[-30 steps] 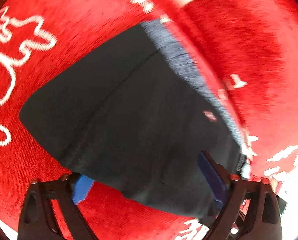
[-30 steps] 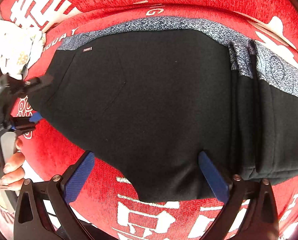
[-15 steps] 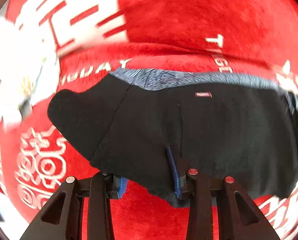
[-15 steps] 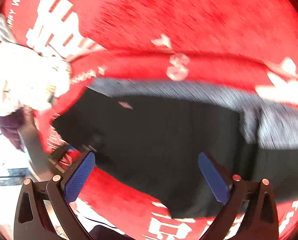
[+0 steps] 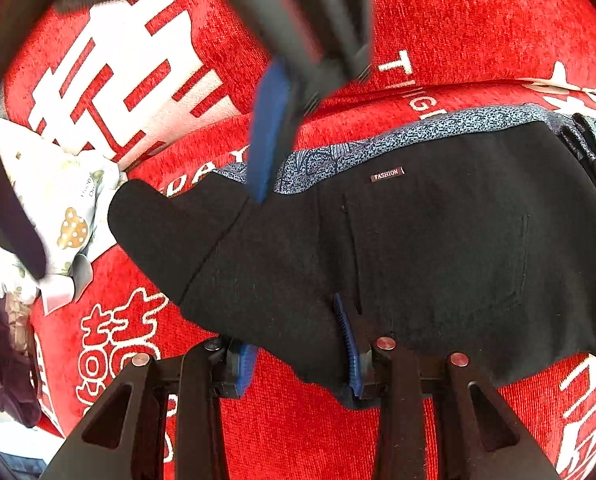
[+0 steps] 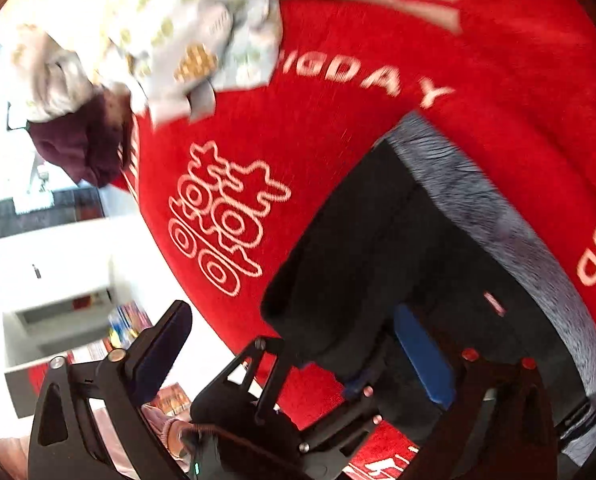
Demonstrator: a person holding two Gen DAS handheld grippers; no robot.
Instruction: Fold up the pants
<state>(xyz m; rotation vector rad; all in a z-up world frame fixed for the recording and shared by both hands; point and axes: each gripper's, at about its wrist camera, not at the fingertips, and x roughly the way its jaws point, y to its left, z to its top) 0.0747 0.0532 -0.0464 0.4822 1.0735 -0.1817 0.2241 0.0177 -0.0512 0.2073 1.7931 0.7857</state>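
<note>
The right gripper [image 5: 274,128] is a blur at the top of the left wrist view. The black pants [image 5: 417,248] run off the right edge there and hide part of the left gripper [image 5: 298,354]. In the right wrist view the patterned cloth [image 6: 170,40] at the upper left is smeared.

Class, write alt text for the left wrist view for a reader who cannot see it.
The left tool pinches the near edge of black pants lying on a red cloth with white lettering. The blurred right tool reaches down over the grey patterned waistband; a pale printed garment lies left.
</note>
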